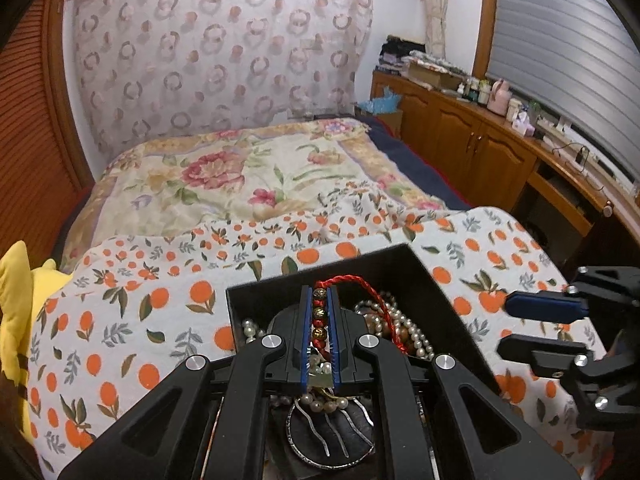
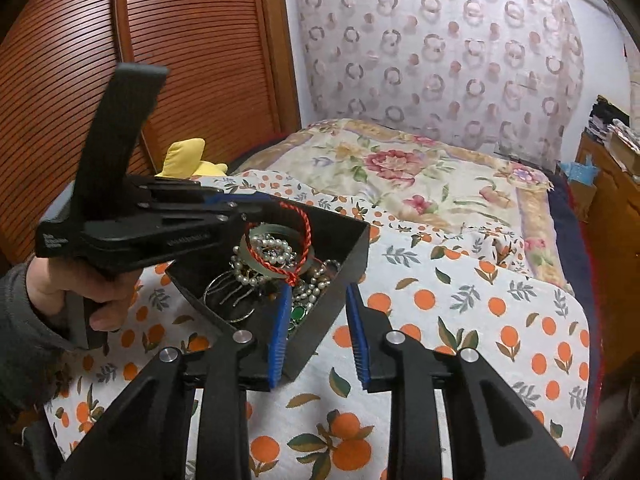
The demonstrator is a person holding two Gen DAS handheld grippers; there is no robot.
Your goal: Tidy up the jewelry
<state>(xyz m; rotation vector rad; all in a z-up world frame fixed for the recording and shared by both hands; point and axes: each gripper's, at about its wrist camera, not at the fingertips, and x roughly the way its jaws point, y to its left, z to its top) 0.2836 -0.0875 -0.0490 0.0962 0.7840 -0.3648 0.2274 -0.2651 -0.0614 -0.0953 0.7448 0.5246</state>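
Observation:
A black open box (image 1: 434, 280) sits on the orange-print cloth and holds a tangle of pearl strands (image 1: 404, 324), a silver hair comb (image 2: 230, 296) and a pale bangle (image 2: 306, 258). My left gripper (image 1: 320, 292) hangs over the box, shut on a red cord bracelet (image 1: 319, 314) with brown and red beads. The bracelet's cord loop (image 2: 306, 236) trails down into the box. My right gripper (image 2: 319, 291) is open at the box's near corner. Its left finger is inside the box and its right finger outside, with the wall (image 2: 354, 248) between them.
The box rests on a cloth with an orange fruit print (image 2: 500, 320) spread on a bed, with a floral blanket (image 1: 224, 176) beyond. A yellow plush (image 1: 16, 304) lies at the left. A wooden cabinet (image 1: 472, 140) with bottles runs along the right. A hand (image 2: 68, 292) holds the left gripper.

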